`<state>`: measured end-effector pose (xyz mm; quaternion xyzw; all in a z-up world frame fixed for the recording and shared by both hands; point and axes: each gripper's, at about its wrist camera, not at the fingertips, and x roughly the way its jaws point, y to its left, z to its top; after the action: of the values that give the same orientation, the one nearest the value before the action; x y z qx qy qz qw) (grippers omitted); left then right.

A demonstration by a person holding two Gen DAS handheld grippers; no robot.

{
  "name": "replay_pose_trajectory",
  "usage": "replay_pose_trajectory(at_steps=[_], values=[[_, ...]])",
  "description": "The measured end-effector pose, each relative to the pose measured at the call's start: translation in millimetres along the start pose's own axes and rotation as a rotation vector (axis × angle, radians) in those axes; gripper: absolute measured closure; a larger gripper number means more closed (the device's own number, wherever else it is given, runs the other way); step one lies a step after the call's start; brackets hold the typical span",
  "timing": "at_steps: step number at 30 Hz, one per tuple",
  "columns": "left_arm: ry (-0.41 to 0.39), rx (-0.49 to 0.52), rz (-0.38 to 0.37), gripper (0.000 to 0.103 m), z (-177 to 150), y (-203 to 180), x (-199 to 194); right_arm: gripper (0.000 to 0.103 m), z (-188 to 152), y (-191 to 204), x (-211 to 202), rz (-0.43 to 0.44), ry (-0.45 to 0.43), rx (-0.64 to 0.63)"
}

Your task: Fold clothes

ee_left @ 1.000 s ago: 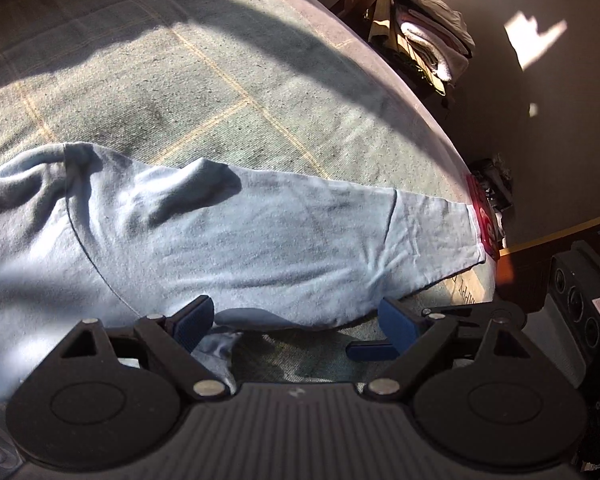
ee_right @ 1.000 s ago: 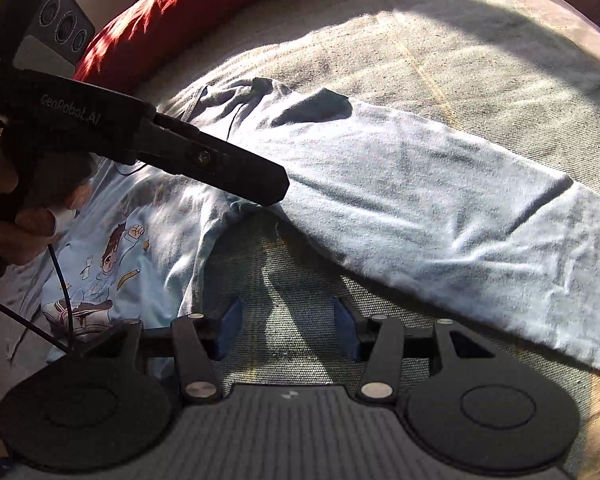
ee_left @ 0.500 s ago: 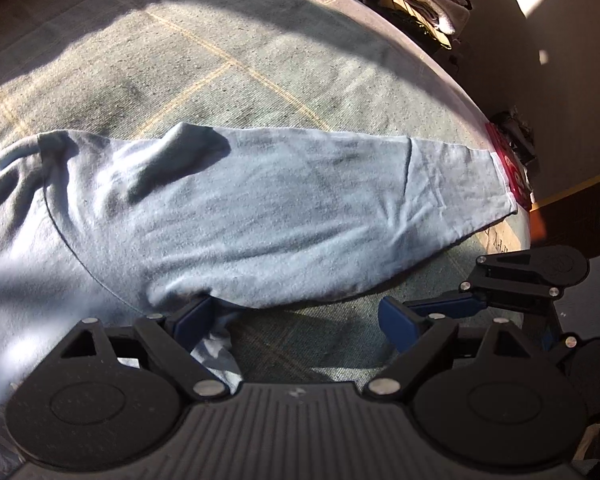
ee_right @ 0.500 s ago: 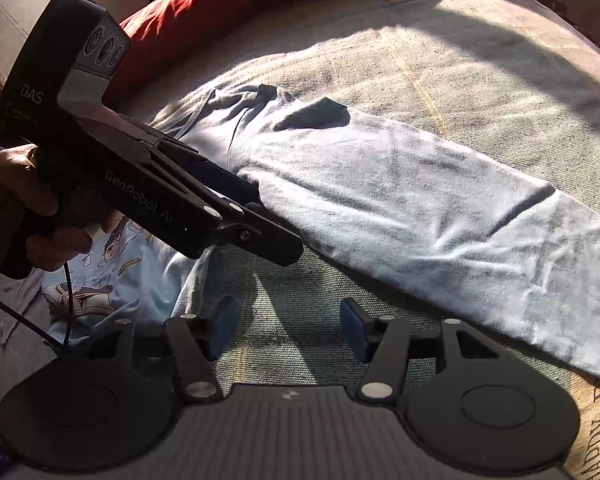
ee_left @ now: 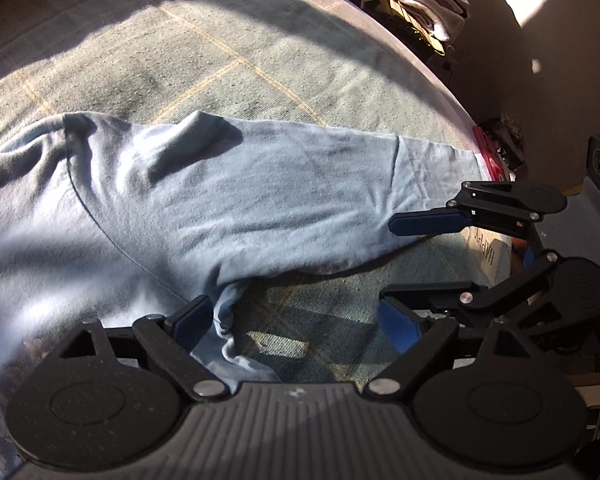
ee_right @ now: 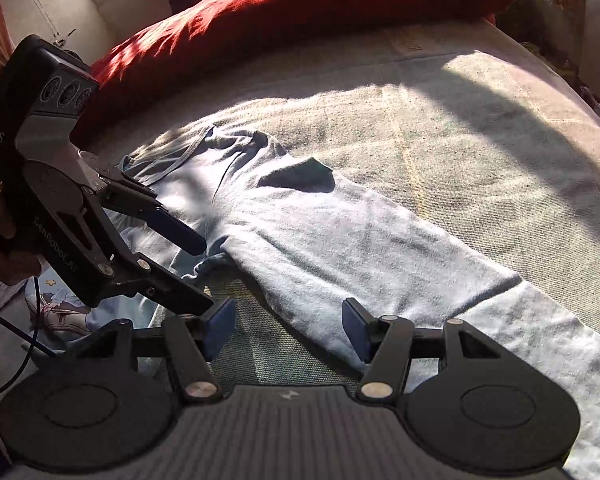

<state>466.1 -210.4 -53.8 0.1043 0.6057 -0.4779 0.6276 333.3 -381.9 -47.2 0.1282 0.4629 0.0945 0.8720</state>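
A light blue long-sleeved shirt [ee_left: 260, 200] lies on the bed, one sleeve [ee_right: 380, 264] stretched flat toward the bed's edge. A cartoon print [ee_right: 56, 308] shows on its chest. My left gripper [ee_left: 296, 320] is open wide just above the blanket, and the bunched armpit fold [ee_left: 228, 312] lies beside its left pad. In the right wrist view the left gripper [ee_right: 204, 272] straddles that fold. My right gripper [ee_right: 288, 330] is open with bare blanket between its pads, its right pad over the sleeve's lower edge. From the left wrist view the right gripper [ee_left: 412, 256] hovers near the cuff.
The bed carries a grey-green blanket [ee_left: 220, 52] with thin yellow lines. A red duvet [ee_right: 300, 8] is heaped along the head end. Folded clothes [ee_left: 420, 4] are stacked on a shelf past the bed's rounded edge. A hand [ee_right: 4, 248] grips the left gripper's handle.
The right gripper has come into the left wrist view beside the cuff end, and its jaws stand a little wider. The left gripper has rolled, its fingers now either side of the armpit fold.
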Motion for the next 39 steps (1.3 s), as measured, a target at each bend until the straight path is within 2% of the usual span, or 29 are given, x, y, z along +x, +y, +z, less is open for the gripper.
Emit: replay_pose_trajectory(at_steps=[3,6,8,11,14,15,16,18,21,22,24,28,31,35,37,39], values=[[0.033,-0.013,-0.003,0.014,-1.0,8.9,13.2,0.039,20.6,-16.6,-0.7,-0.034,-0.03,-0.049],[0.035,0.021,-0.007,0.013,-3.1,6.4,12.8,0.04,39.6,-35.2,7.6,-0.089,-0.037,-0.122],[0.044,0.02,-0.01,0.013,-4.3,7.4,12.3,0.04,49.5,-46.6,20.0,-0.116,-0.023,-0.179],[0.051,0.018,-0.013,0.013,-6.1,9.5,11.0,0.049,60.3,-59.8,44.3,-0.132,0.038,-0.25],[0.05,0.016,-0.016,0.013,-8.2,10.1,10.2,0.073,61.8,-58.2,57.9,-0.092,0.11,-0.325],[0.048,0.016,-0.017,0.013,-8.9,10.1,9.8,0.088,60.8,-55.1,60.8,-0.084,0.13,-0.351],[0.047,0.017,-0.018,0.013,-8.8,10.0,10.3,0.097,60.0,-50.4,61.9,-0.111,0.135,-0.388],[0.049,0.015,-0.02,0.013,-7.9,9.6,10.3,0.101,60.0,-43.6,63.1,-0.165,0.138,-0.444],[0.066,0.044,-0.024,0.013,-7.3,7.7,9.5,0.103,70.4,-54.7,65.1,-0.277,0.125,-0.412],[0.065,0.051,-0.026,0.013,-6.8,6.9,7.3,0.103,72.2,-60.0,64.8,-0.284,0.127,-0.385],[0.059,0.062,-0.033,0.013,-5.5,5.4,2.0,0.101,77.6,-67.8,56.7,-0.259,0.112,-0.315],[0.025,0.089,-0.05,0.013,0.2,5.1,-11.8,0.092,67.7,-46.5,26.8,-0.092,0.074,-0.355],[0.025,0.09,-0.004,0.013,3.5,13.3,-19.2,0.092,51.0,-20.4,17.1,0.018,0.104,-0.422],[0.023,0.088,0.112,0.013,-1.3,23.2,-32.9,0.092,30.5,13.5,22.1,0.115,0.144,-0.512],[0.002,0.055,0.14,0.013,-4.2,28.9,-40.5,0.092,22.8,31.9,29.0,0.144,0.151,-0.565],[-0.022,0.017,0.132,0.013,-6.7,33.0,-45.2,0.091,15.5,50.4,37.5,0.169,0.157,-0.623]])
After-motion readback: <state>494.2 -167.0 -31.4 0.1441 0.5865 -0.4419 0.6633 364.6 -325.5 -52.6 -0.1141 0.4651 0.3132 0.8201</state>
